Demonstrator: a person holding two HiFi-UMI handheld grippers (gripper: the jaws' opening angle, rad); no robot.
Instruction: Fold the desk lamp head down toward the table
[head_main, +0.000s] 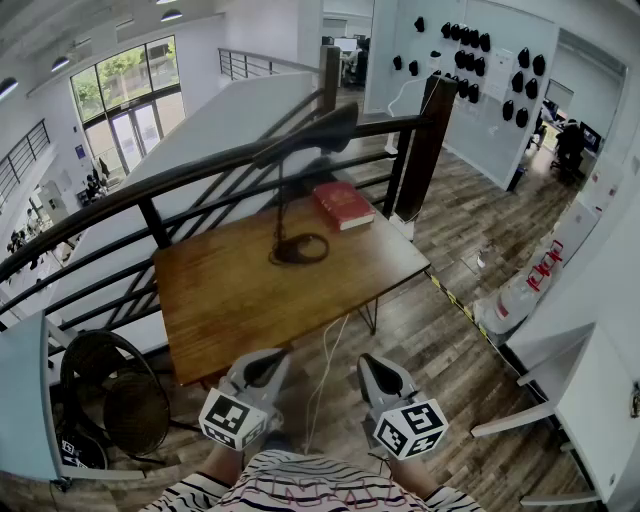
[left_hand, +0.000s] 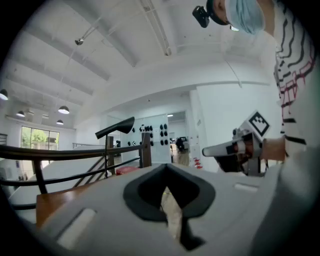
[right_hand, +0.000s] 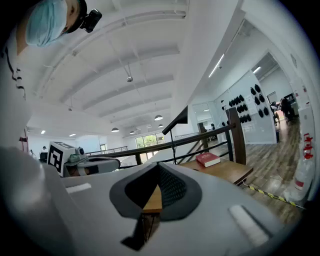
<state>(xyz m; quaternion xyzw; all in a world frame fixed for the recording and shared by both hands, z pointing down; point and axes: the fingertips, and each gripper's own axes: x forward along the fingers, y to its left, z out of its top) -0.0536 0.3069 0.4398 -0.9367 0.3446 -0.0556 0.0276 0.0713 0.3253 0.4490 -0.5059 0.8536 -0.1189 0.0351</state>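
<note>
The black desk lamp stands on the wooden table (head_main: 230, 300), with its long head (head_main: 305, 135) raised high on a thin stem (head_main: 280, 200) above a ring base (head_main: 300, 248). Both grippers hover short of the table's near edge, close to the person's body and well away from the lamp. My left gripper (head_main: 268, 360) is shut with nothing in it, and so is my right gripper (head_main: 377, 367). The left gripper view shows the lamp head (left_hand: 116, 127) far off beyond the closed jaws (left_hand: 167, 192). The right gripper view shows the lamp head (right_hand: 177, 119) beyond its closed jaws (right_hand: 159, 187).
A red book (head_main: 343, 204) lies on the table's far right corner. A dark railing (head_main: 180, 180) runs behind the table. A black fan (head_main: 110, 385) stands on the floor at the left. A white cable (head_main: 325, 370) hangs from the table's near edge.
</note>
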